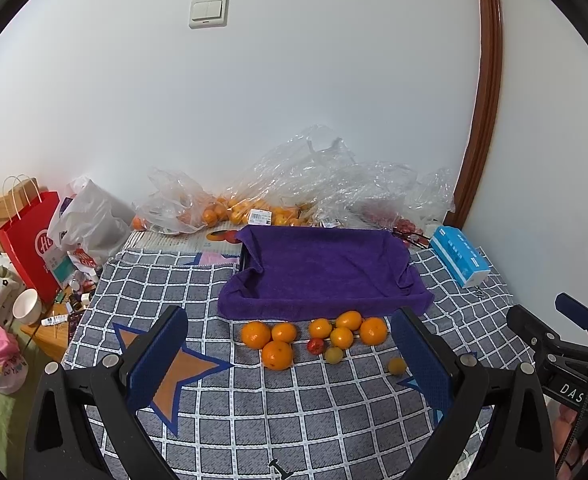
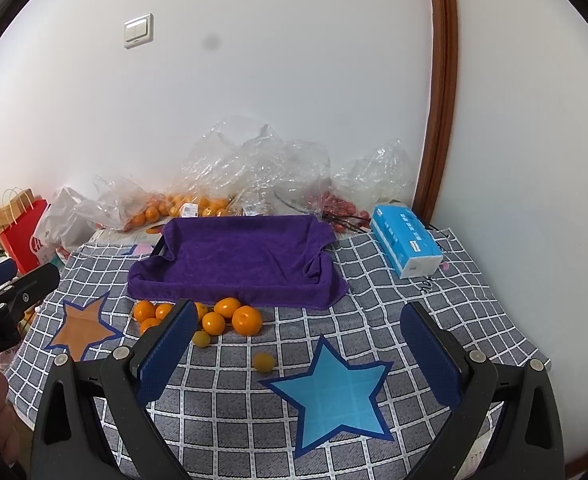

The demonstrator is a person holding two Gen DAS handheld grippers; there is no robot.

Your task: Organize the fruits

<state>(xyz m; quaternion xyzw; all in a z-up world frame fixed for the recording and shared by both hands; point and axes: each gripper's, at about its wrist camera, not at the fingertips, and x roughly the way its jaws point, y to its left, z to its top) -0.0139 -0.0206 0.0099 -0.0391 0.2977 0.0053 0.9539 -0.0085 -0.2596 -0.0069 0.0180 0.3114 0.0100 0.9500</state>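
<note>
left gripper (image 1: 290, 354) spread, level over oranges (image 1: 278, 355) | right gripper (image 2: 297, 350) spread, empty

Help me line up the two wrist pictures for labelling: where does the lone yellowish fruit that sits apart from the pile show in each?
Left wrist: lone yellowish fruit, lower right of centre, beside the right finger's tip.
Right wrist: same fruit, centre, just above the blue star.
Shared landmark: the purple towel-lined tray behind the pile.

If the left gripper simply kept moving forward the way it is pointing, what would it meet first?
Probably the loose oranges lying on the checked cloth just before the purple towel. The left gripper is open, and depth is hard to judge in this fisheye view.
</note>
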